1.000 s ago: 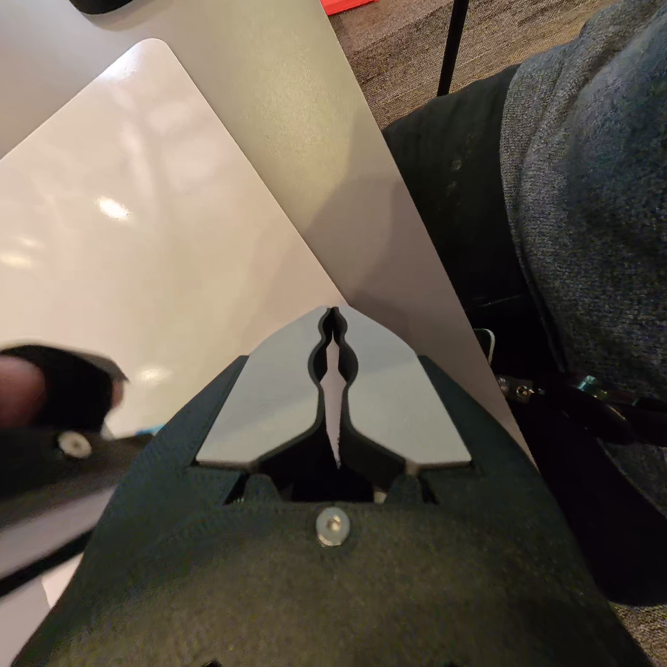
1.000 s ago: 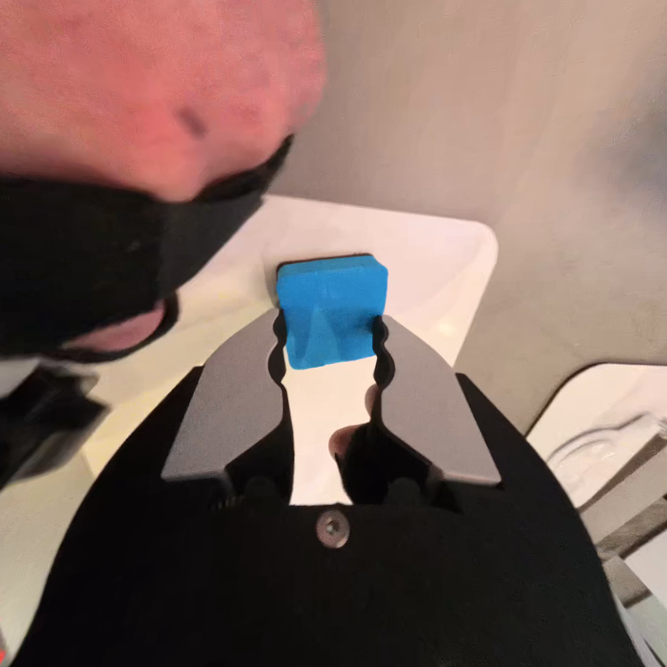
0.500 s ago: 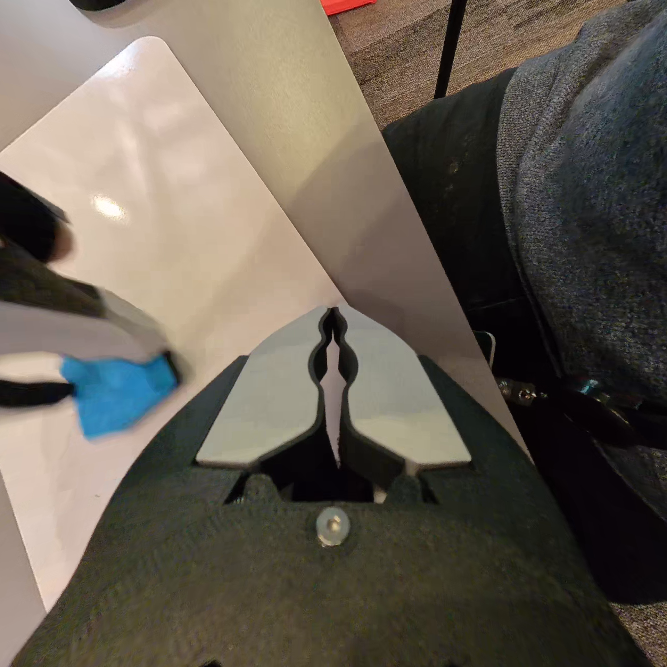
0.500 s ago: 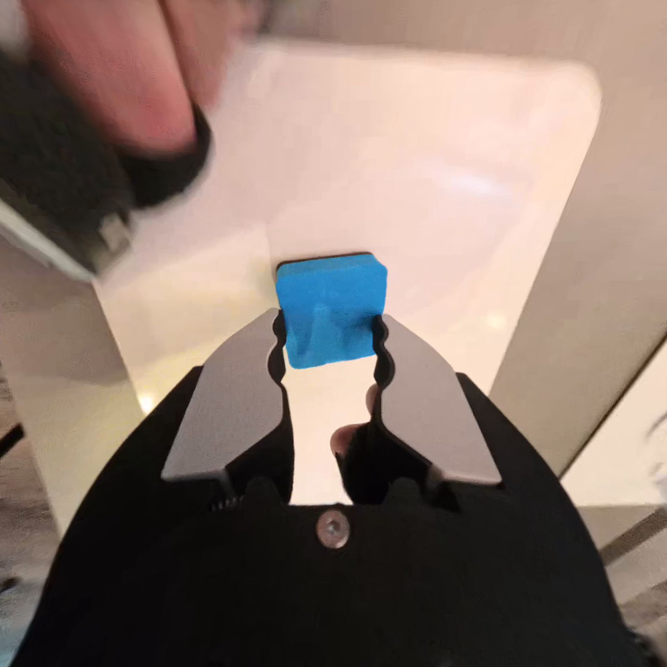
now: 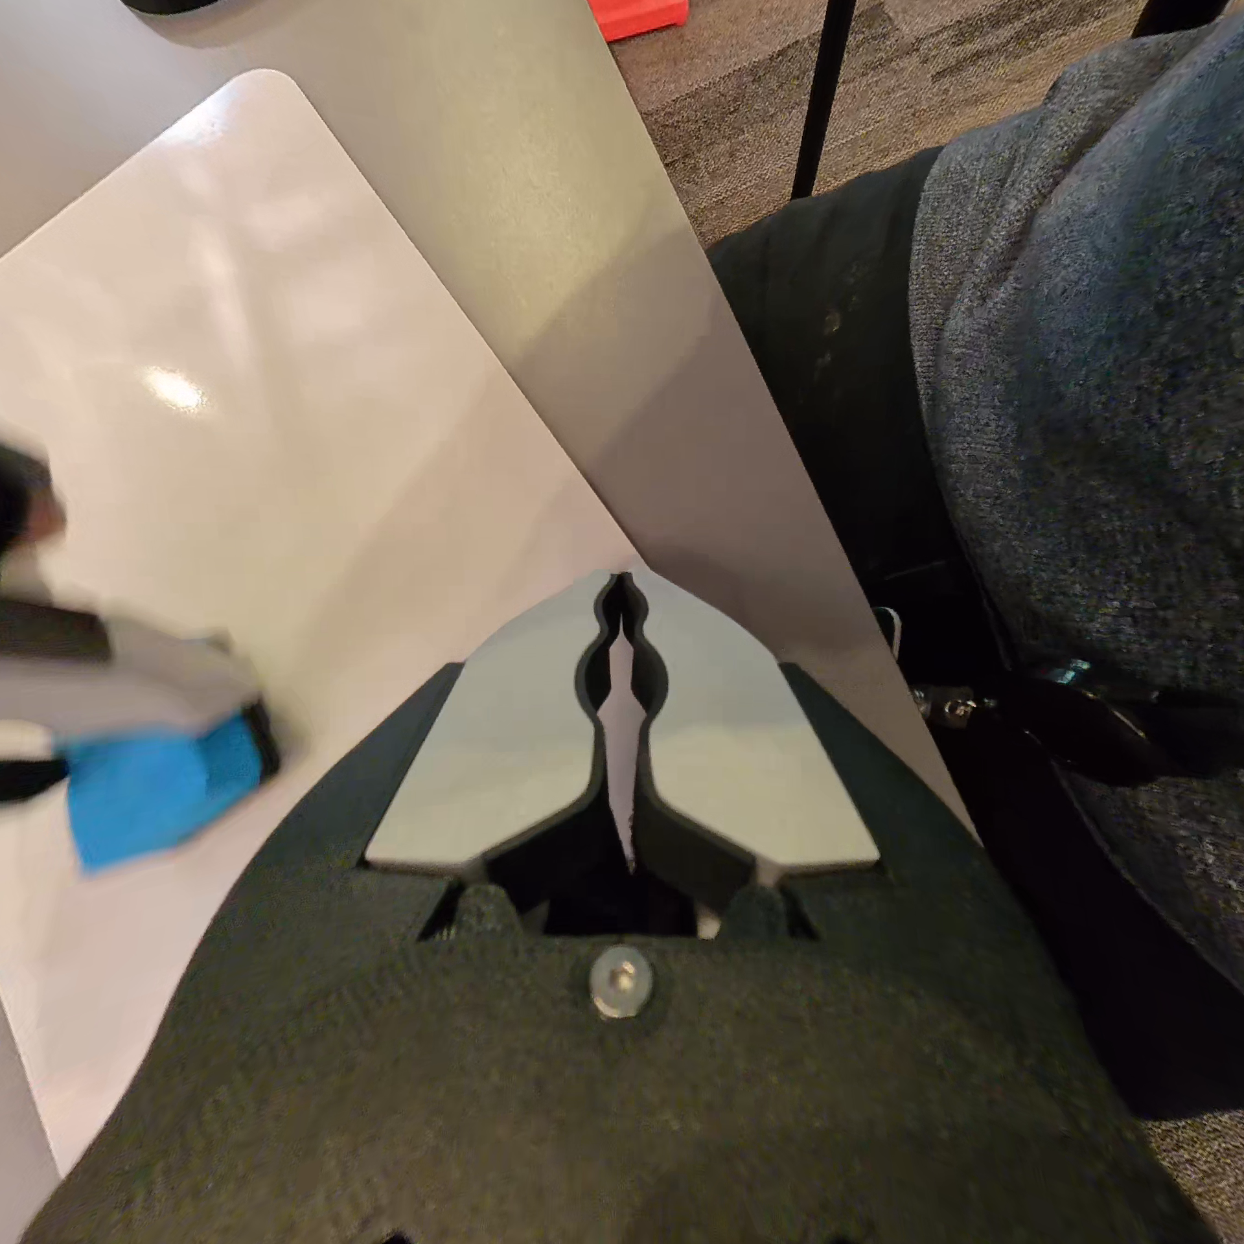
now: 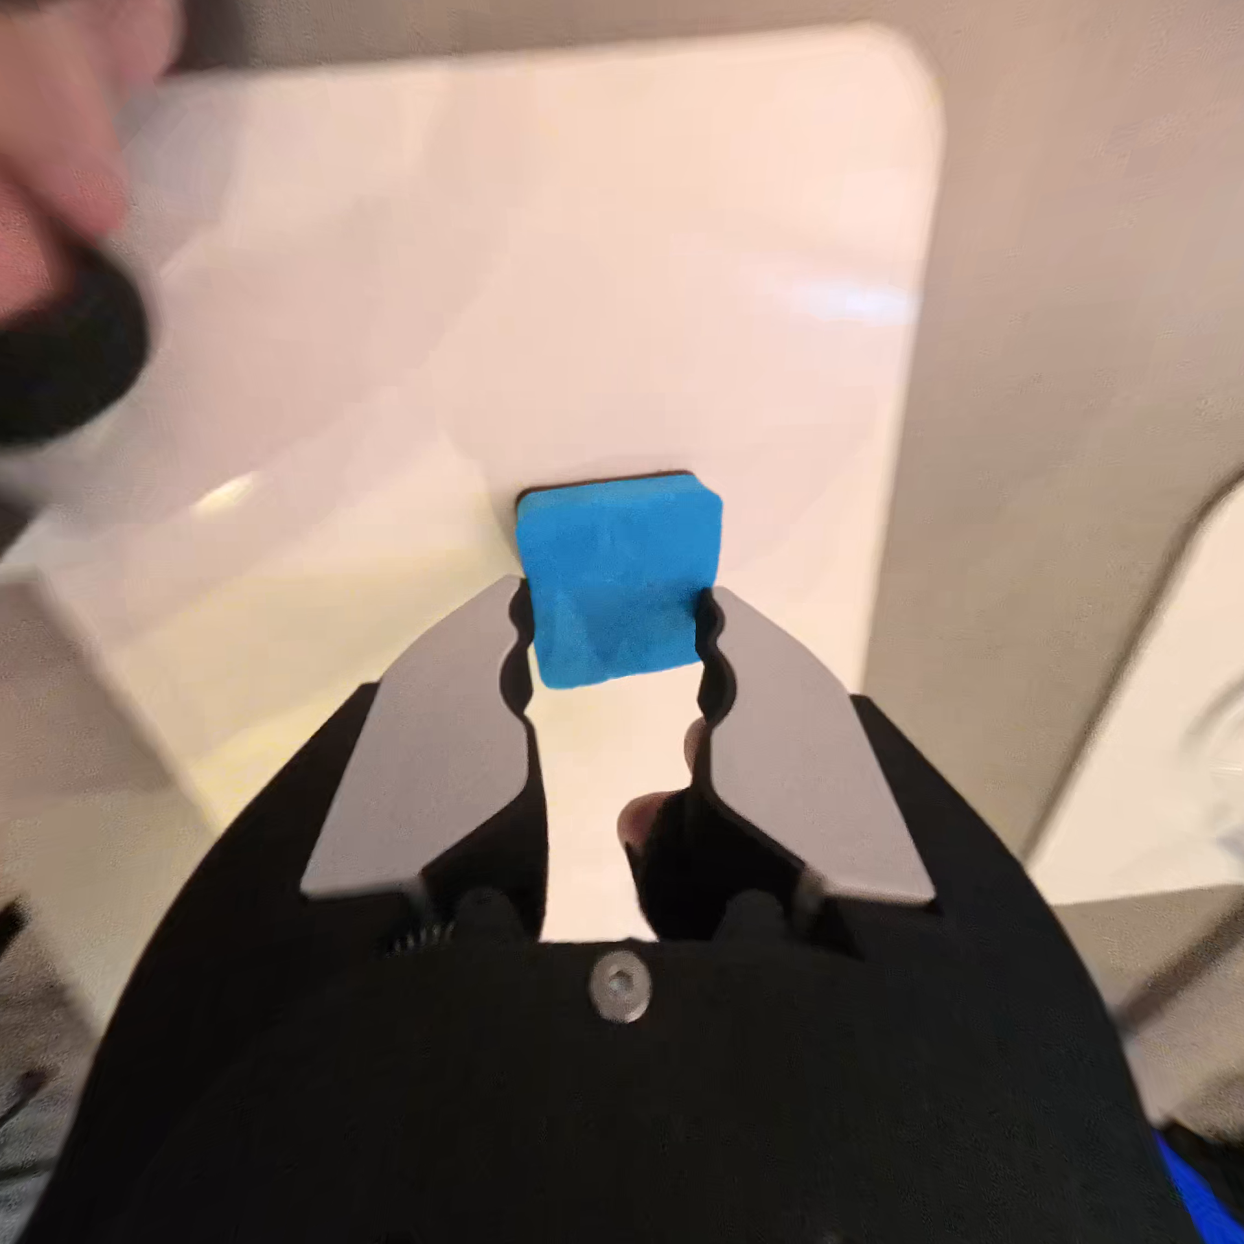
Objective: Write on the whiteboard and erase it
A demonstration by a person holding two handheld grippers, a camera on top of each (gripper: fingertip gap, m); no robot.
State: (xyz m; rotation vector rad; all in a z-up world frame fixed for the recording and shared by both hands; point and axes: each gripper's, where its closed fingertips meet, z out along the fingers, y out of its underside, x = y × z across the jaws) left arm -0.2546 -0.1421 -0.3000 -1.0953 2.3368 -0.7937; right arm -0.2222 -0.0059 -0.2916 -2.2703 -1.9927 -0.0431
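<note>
Right gripper [image 6: 616,606] pinches blue eraser [image 6: 616,579] against whiteboard [image 6: 538,269]; left gripper [image 5: 620,592] jaws closed, bare, at whiteboard's near edge.

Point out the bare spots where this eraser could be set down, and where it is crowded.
Free: the far stretch of the whiteboard between the blue eraser and its rounded corner; also the grey table strip between whiteboard and table edge. Crowded: the near corner, where the shut left gripper rests, and around the right gripper clamping the eraser.
</note>
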